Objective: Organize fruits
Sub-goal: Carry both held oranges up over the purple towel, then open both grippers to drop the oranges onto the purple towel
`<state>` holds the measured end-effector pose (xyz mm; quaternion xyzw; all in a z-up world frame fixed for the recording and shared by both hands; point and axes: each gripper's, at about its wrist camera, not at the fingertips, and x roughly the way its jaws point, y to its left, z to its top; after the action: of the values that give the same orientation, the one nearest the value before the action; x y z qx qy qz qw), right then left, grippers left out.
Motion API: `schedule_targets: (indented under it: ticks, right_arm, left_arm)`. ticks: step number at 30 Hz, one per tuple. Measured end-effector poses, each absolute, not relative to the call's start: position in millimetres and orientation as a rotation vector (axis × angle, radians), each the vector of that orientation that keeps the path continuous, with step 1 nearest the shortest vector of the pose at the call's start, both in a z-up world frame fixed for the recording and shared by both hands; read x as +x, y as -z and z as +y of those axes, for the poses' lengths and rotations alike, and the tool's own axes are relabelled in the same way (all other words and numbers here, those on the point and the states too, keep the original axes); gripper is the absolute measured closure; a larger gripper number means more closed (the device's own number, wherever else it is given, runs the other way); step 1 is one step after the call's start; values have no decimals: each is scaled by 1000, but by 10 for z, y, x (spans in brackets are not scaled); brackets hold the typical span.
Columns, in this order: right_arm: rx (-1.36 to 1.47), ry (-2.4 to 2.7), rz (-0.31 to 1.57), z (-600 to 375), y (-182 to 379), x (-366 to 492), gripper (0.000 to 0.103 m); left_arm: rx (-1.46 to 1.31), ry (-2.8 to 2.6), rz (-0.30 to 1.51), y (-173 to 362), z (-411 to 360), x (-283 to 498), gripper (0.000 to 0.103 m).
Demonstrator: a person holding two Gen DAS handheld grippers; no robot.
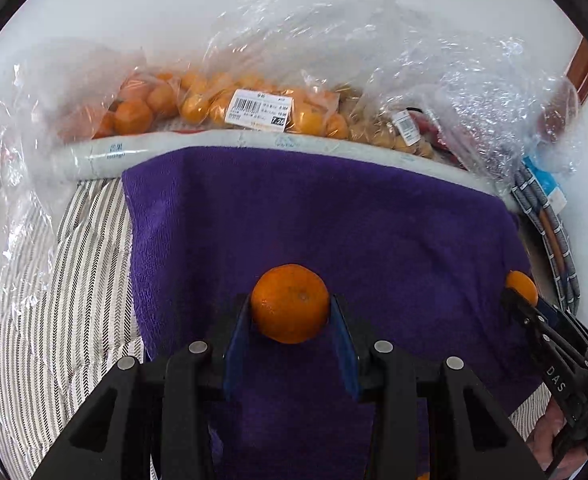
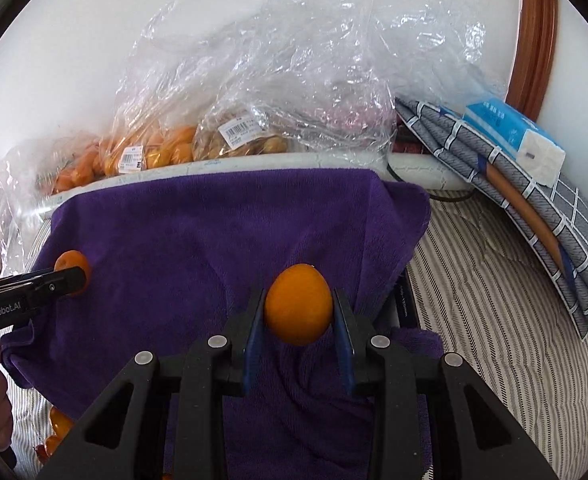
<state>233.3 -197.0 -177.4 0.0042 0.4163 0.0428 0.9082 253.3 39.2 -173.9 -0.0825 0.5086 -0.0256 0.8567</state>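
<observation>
Purple towel [image 1: 294, 208] open — fruit bags [image 1: 221, 108] behind.

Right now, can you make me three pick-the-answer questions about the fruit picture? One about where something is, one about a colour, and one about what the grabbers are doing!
1. Where is the blue tissue pack?
A. on the folded checked cloth
B. on the towel
C. inside a plastic bag

2. What colour is the towel under the fruit?
A. green
B. purple
C. white

3. What is the left gripper doing?
A. open with nothing in it
B. shut on a bag
C. shut on a mandarin

Answers:
1. A, the pack rests on the folded checked cloth at the right.
2. B, the spread towel is deep purple.
3. C, both blue pads press the sides of the mandarin; the right gripper clamps a smooth orange fruit likewise.
</observation>
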Motion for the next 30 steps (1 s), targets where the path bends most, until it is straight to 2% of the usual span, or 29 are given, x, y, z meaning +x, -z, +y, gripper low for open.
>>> schedule_targets:
  ticks: [16, 17, 21, 24, 30]
  right_arm:
    - [9, -91, 875, -1992, 1842, 2329, 70]
    - [9, -95, 870, -1987, 1831, 2319, 69]
    - [23, -107, 833, -1986, 1758, 2248, 51]
    - [38, -99, 813, -1985, 1691, 2204, 50]
    - [42, -71, 785, -1986, 1510, 2072, 49]
  left_arm:
    - [-140, 51, 1071, 1757, 361, 2543, 65]
    - [-137, 52, 1073, 1757, 357, 2547, 65]
    - [-133, 63, 1074, 1726, 344, 2538, 64]
    - [-120, 72, 1051, 1647, 331, 2505, 55]
    - [-121, 86, 998, 1419, 314, 2408, 53]
